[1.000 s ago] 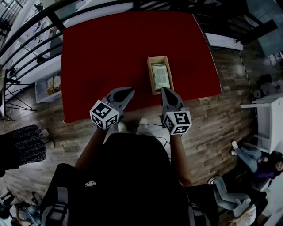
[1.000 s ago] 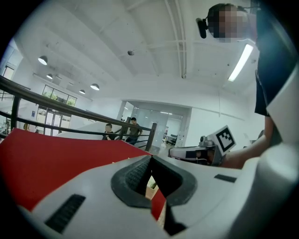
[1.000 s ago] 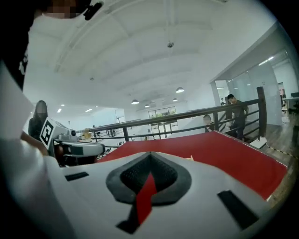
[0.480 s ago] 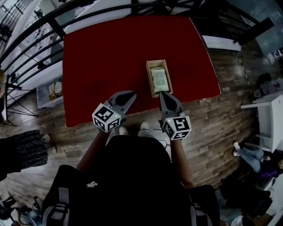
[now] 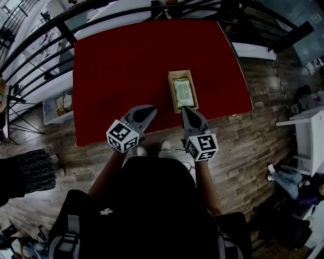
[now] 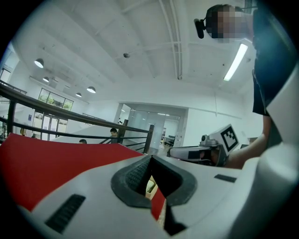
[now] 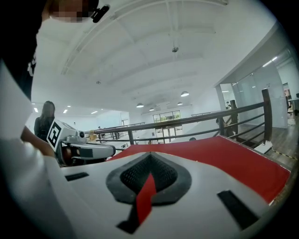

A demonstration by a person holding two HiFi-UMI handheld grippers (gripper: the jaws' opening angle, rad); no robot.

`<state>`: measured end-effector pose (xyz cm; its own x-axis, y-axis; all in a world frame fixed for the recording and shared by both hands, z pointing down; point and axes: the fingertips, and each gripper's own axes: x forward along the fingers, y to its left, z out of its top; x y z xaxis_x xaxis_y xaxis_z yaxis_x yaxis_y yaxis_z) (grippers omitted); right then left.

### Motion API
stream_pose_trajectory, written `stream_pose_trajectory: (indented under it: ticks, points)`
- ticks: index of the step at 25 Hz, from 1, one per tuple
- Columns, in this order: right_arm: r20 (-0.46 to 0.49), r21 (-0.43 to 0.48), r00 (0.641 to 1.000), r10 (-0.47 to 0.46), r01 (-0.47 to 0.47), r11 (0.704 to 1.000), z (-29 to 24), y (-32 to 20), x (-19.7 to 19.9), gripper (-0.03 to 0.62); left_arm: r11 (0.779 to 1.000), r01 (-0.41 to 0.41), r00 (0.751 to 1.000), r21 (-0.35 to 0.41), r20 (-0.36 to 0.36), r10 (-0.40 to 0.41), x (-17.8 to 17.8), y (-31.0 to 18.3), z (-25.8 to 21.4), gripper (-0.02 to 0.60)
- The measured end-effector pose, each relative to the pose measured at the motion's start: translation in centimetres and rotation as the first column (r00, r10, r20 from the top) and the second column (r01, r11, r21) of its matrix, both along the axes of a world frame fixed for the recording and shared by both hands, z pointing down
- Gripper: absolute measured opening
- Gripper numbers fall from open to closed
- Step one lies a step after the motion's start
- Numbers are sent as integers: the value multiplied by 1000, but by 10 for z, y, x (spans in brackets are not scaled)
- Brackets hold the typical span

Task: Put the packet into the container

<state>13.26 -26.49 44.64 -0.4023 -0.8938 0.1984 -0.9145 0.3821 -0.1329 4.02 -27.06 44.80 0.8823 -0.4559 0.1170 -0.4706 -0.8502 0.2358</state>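
On the red table (image 5: 126,66) stands an open cardboard container (image 5: 172,93), near the front right edge. A pale green packet (image 5: 183,92) lies flat inside it. My right gripper (image 5: 186,109) hovers just in front of the container's near end, shut and holding nothing. My left gripper (image 5: 150,108) hangs over the table's front edge to the container's left, jaws together and empty. In the left gripper view the tips (image 6: 150,158) meet, and the right gripper (image 6: 196,151) shows beyond them. In the right gripper view the closed tips (image 7: 150,154) point across the red table (image 7: 224,158).
A dark metal railing (image 5: 101,15) runs along the table's far side. A white bin (image 5: 55,103) sits on the wooden floor at the left, a white shelf (image 5: 304,141) at the right. A person's dark knitted sleeve (image 5: 30,172) shows at the left edge.
The right gripper has risen slightly by the container's near end. The left gripper and the packet in the container have stayed put.
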Motion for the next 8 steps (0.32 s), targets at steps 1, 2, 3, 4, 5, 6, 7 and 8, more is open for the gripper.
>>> stream_pose_trajectory:
  ticks: [1, 2, 3, 4, 5, 6, 7, 8]
  points:
    - [1, -2, 1000, 0, 0, 1000, 1, 0, 0, 21, 1000, 0, 1000, 0, 0, 0, 0, 0, 0, 9]
    - [2, -5, 1000, -1, 1, 1000, 2, 0, 0, 21, 1000, 0, 1000, 0, 0, 0, 0, 0, 0, 9]
    - [3, -6, 1000, -2, 2, 1000, 2, 0, 0, 21, 1000, 0, 1000, -1, 0, 0, 0, 0, 1, 9]
    - [3, -8, 1000, -3, 3, 1000, 3, 0, -1, 20, 1000, -1, 1000, -2, 1, 1, 0, 0, 1, 9]
    - [4, -10, 1000, -4, 4, 1000, 3, -1, -1, 20, 1000, -1, 1000, -4, 2, 1, 0, 0, 2, 9]
    - [4, -11, 1000, -4, 4, 1000, 3, -1, -2, 21, 1000, -2, 1000, -5, 3, 2, 0, 0, 2, 9]
    - [5, -13, 1000, -5, 5, 1000, 4, -1, -2, 20, 1000, -2, 1000, -7, 4, 2, 0, 0, 3, 9]
    - [5, -15, 1000, -6, 6, 1000, 4, -2, -3, 21, 1000, -2, 1000, -8, 5, 2, -1, 0, 3, 9]
